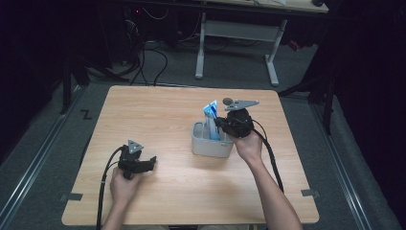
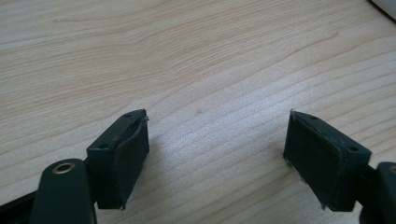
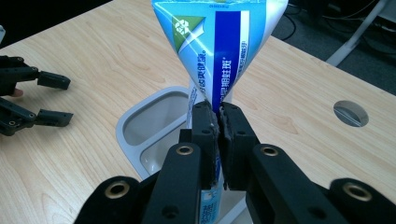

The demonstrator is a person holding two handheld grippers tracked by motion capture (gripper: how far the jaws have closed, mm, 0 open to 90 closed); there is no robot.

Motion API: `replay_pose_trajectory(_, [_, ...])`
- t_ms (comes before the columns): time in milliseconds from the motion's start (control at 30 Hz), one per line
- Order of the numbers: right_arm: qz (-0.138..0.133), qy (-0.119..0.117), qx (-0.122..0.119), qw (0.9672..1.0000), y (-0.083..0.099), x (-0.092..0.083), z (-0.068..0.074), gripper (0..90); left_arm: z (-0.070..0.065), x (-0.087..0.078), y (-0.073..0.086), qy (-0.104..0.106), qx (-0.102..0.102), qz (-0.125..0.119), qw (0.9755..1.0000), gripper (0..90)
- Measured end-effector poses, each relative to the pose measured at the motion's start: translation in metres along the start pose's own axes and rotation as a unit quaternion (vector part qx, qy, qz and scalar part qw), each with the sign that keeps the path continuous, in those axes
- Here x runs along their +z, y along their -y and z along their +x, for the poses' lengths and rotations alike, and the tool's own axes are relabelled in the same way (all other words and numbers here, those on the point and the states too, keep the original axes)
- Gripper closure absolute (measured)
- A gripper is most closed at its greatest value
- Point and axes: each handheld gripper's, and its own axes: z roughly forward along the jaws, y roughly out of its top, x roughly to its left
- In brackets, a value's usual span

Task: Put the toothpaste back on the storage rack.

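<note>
A blue and white toothpaste tube (image 3: 219, 46) stands upright, crimped end up, with its lower end inside a grey two-compartment holder (image 1: 203, 143). My right gripper (image 3: 218, 122) is shut on the tube's middle, pads pressing it flat; in the high view the right gripper (image 1: 221, 123) hangs over the holder's right side beside the tube (image 1: 210, 115). My left gripper (image 1: 152, 162) rests low over the table at the front left, jaws wide apart. In the left gripper view its fingertips (image 2: 133, 140) frame bare wood, nothing between them. The left gripper (image 3: 53, 100) also appears far left in the right gripper view.
The holder (image 3: 140, 130) sits a little right of the centre of the wooden table (image 1: 158, 110). A round cable hole (image 3: 350, 113) lies in the tabletop near the far right. Beyond the table stand a white desk frame (image 1: 239, 33) and cables on the floor.
</note>
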Motion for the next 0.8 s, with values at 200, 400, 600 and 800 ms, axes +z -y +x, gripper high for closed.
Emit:
replay_pose_trajectory(200, [0.022,0.001,-0.006,0.9997,0.003,0.009,0.002,85.4,0.0,0.0,0.0,0.0,0.0,0.0,1.0,22.4])
replay_pose_trajectory(400, [0.024,-0.007,0.006,0.9997,0.006,0.016,0.0,85.4,0.0,0.0,0.0,0.0,0.0,0.0,1.0,22.3])
replay_pose_trajectory(600, [0.021,-0.011,0.01,0.9997,0.007,0.015,0.0,85.2,0.0,0.0,0.0,0.0,0.0,0.0,1.0,22.3])
replay_pose_trajectory(800, [0.016,-0.012,0.01,0.9997,0.006,0.013,-0.001,84.3,0.0,0.0,0.0,0.0,0.0,0.0,1.0,22.3])
